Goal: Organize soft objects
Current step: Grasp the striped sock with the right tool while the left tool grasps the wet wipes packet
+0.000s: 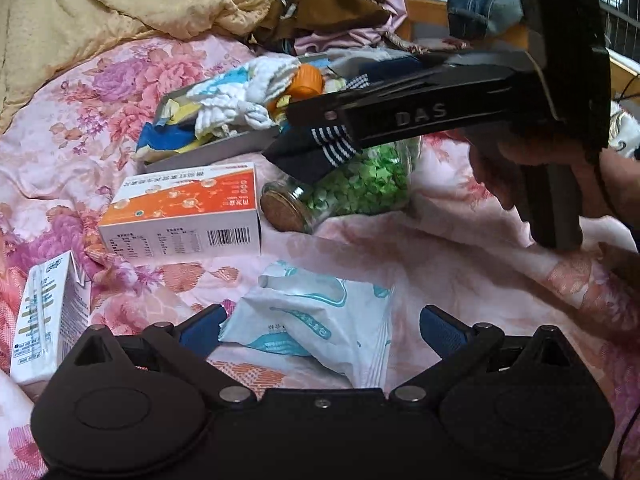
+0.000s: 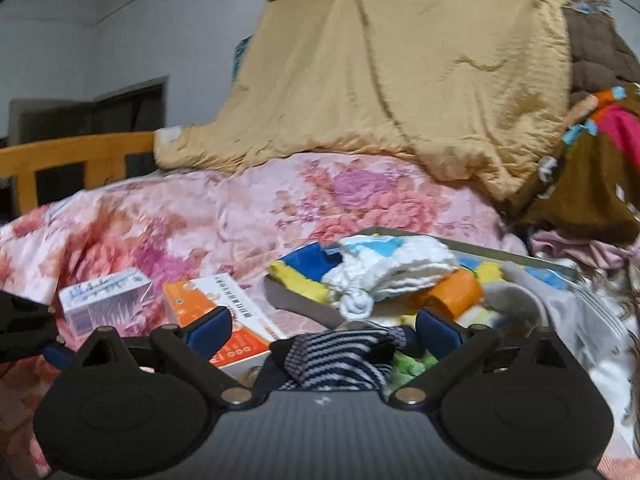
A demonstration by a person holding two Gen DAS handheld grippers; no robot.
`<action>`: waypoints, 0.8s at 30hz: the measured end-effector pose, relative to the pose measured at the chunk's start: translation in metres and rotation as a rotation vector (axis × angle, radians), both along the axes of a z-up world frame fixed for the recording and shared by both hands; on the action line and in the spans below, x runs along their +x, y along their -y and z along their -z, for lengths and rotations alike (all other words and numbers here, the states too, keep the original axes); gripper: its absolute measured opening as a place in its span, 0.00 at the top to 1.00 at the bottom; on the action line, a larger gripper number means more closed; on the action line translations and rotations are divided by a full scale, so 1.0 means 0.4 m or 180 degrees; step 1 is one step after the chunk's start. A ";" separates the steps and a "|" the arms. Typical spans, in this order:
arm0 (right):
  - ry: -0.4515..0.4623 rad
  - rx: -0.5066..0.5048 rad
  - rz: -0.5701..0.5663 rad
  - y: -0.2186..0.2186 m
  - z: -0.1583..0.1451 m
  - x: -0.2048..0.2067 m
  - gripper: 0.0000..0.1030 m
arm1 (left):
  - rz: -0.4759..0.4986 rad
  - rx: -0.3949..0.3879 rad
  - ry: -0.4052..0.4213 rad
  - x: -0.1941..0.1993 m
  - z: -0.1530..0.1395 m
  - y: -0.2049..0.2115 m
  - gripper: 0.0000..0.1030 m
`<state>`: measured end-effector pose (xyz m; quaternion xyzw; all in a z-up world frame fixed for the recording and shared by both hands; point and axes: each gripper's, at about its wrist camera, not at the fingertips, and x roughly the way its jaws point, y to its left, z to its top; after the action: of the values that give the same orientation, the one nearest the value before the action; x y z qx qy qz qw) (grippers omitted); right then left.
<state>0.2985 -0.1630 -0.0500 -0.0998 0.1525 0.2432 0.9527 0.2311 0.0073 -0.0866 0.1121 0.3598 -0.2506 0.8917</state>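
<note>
Two hand-held grippers work over a floral bed.
We see the left hand-held gripper (image 1: 320, 330) spread wide around a white packet (image 1: 316, 328); the right hand-held gripper (image 2: 322, 330), released, straddles a striped sock (image 2: 340, 356) beside the grey tray (image 2: 304, 308).

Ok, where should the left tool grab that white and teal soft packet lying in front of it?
Take the white and teal packet by its near left corner, coming straight forward and low. It lies flat and crumpled on the floral quilt, already between the open left tool fingers, and that corner looks raised.
</note>
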 end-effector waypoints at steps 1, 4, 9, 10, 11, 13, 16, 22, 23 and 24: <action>-0.0001 -0.0034 -0.0041 -0.007 0.002 0.003 0.04 | -0.0005 0.0022 -0.0018 0.003 0.002 0.002 0.01; -0.0020 -0.0108 -0.0094 -0.018 0.009 0.007 0.07 | -0.0020 0.0057 -0.0055 0.009 0.006 0.005 0.01; -0.0142 -0.0109 -0.0075 -0.005 0.026 0.014 0.14 | -0.0094 0.0095 -0.0114 0.022 0.010 0.007 0.01; -0.0140 -0.0105 -0.0051 0.000 0.028 0.016 0.15 | -0.0107 0.0096 -0.0131 0.025 0.011 0.008 0.01; -0.0132 -0.0097 -0.0041 0.003 0.028 0.015 0.16 | -0.0116 0.0101 -0.0160 0.031 0.012 0.010 0.01; -0.0156 -0.0041 -0.0038 0.012 0.025 0.016 0.17 | -0.0115 0.0125 -0.0202 0.039 0.015 0.016 0.01; -0.0153 -0.0016 -0.0033 0.019 0.024 0.014 0.18 | -0.0123 0.0154 -0.0221 0.050 0.021 0.024 0.01; -0.0167 0.0061 -0.0020 0.024 0.022 0.014 0.20 | -0.0169 0.0109 -0.0279 0.069 0.027 0.023 0.01; -0.0170 0.0067 -0.0018 0.024 0.022 0.014 0.20 | -0.0163 0.0092 -0.0303 0.072 0.028 0.021 0.01; -0.0177 0.0077 -0.0011 0.025 0.021 0.014 0.20 | -0.0159 0.0068 -0.0334 0.076 0.028 0.019 0.01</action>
<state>0.3042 -0.1728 -0.0582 -0.0816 0.1758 0.2494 0.9488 0.2615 -0.0004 -0.0978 0.0994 0.4114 -0.2299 0.8764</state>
